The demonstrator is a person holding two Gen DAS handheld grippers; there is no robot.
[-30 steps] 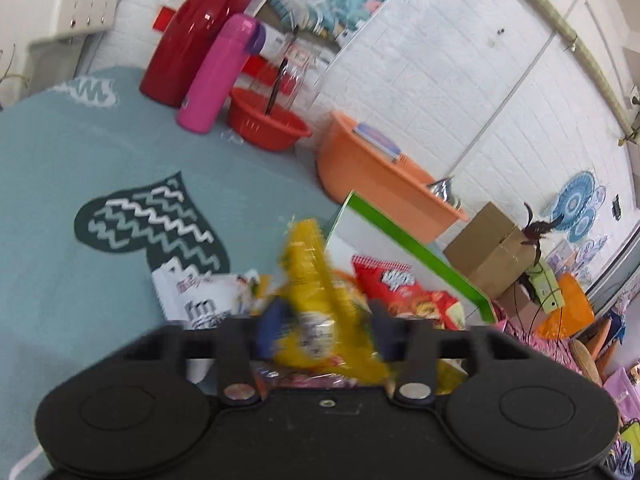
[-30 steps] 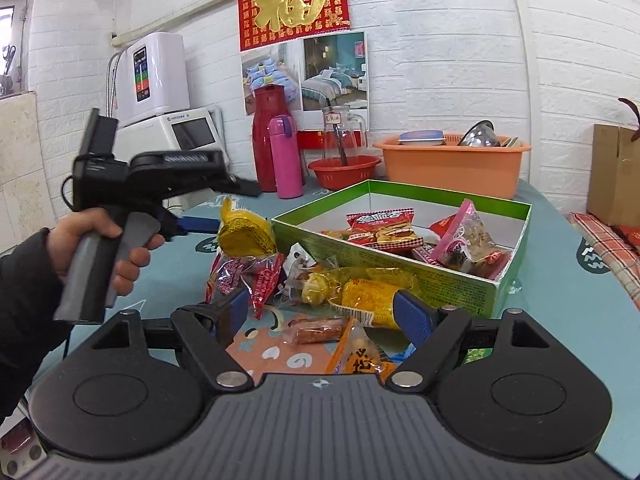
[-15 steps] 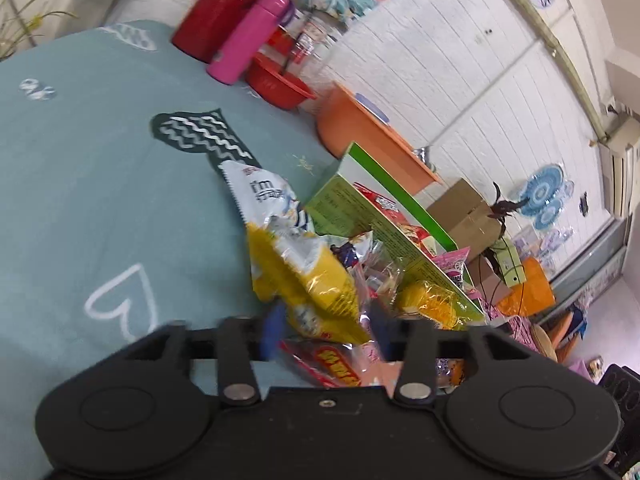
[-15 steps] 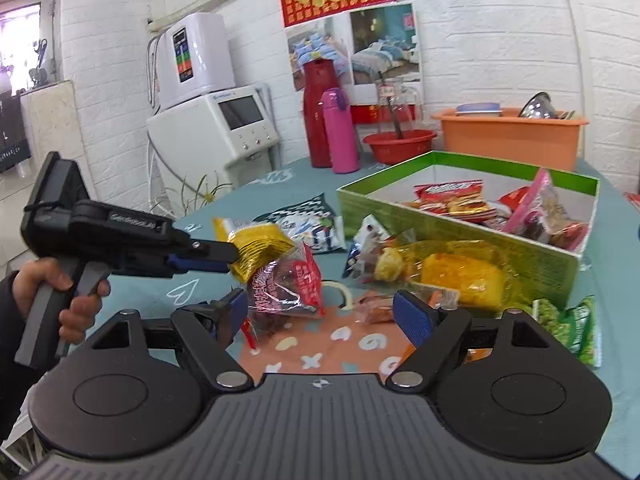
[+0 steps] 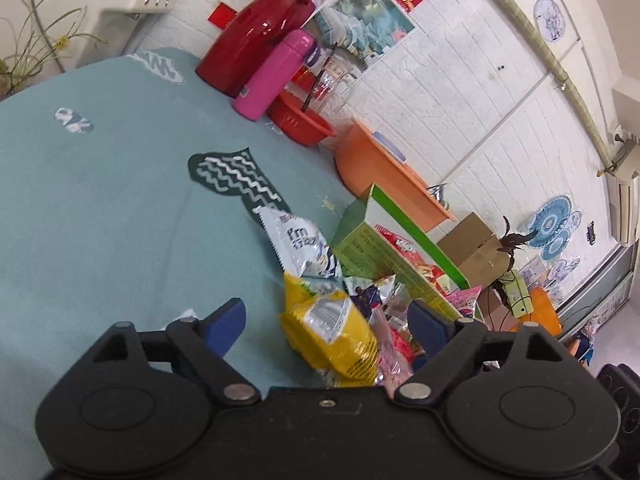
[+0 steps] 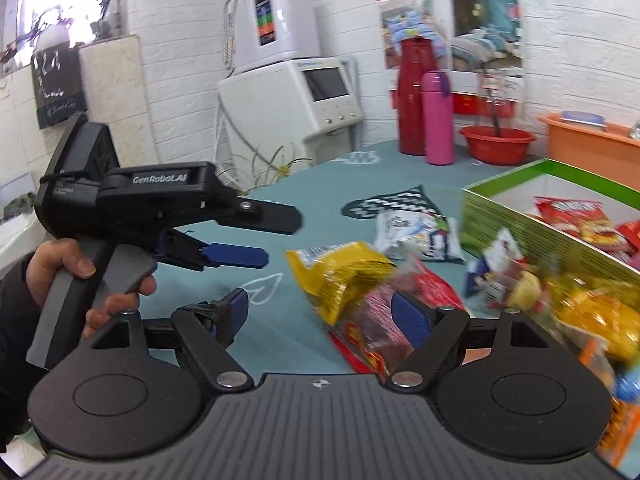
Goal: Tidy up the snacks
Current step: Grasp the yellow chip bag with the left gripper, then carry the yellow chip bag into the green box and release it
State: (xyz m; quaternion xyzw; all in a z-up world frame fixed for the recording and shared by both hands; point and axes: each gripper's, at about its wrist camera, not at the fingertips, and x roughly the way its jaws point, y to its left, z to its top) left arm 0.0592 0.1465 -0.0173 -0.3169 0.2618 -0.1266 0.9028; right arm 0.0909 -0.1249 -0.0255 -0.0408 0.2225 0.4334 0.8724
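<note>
Left gripper (image 5: pixel 326 318), seen from its own wrist camera: jaws spread wide and empty, having just been opening, with blue fingertips (image 5: pixel 224 318) on either side of a yellow snack packet (image 5: pixel 332 336) that lies on the teal tablecloth (image 5: pixel 100 208) without touching either pad. In the right wrist view the same gripper (image 6: pixel 256 236) is carried at the left by a person's hand (image 6: pixel 76 276) in a dark sleeve, pointing toward the snack pile.

Right gripper (image 6: pixel 320 316): jaws likewise wide, nothing pressed between them; its right pad (image 6: pixel 410 320) stands in front of a red-and-clear sweet packet (image 6: pixel 376 320), and the yellow snack packet (image 6: pixel 340 276) lies just beyond the gap, resting partly on the red one.

Behind the yellow packet, a white pouch printed "I'm" (image 5: pixel 300 248) lies flat on the cloth, partly covering a dark heart motif with white zigzags (image 5: pixel 232 176). To its right stands the green-rimmed cardboard box (image 5: pixel 360 240), its corner nearest the pouch. Red crisp packets (image 6: pixel 576 220) lie inside the box; further loose packets, among them a clear bag of yellow pieces (image 6: pixel 592 312), are heaped against its outer front wall. These are blurred, so their labels cannot be read.

Far side of the table, left to right: red jug (image 5: pixel 256 36), pink flask (image 5: pixel 276 72), red basin (image 5: pixel 304 120), orange tub (image 5: pixel 380 172). A white appliance with a screen (image 6: pixel 312 104) stands beyond the table edge.
</note>
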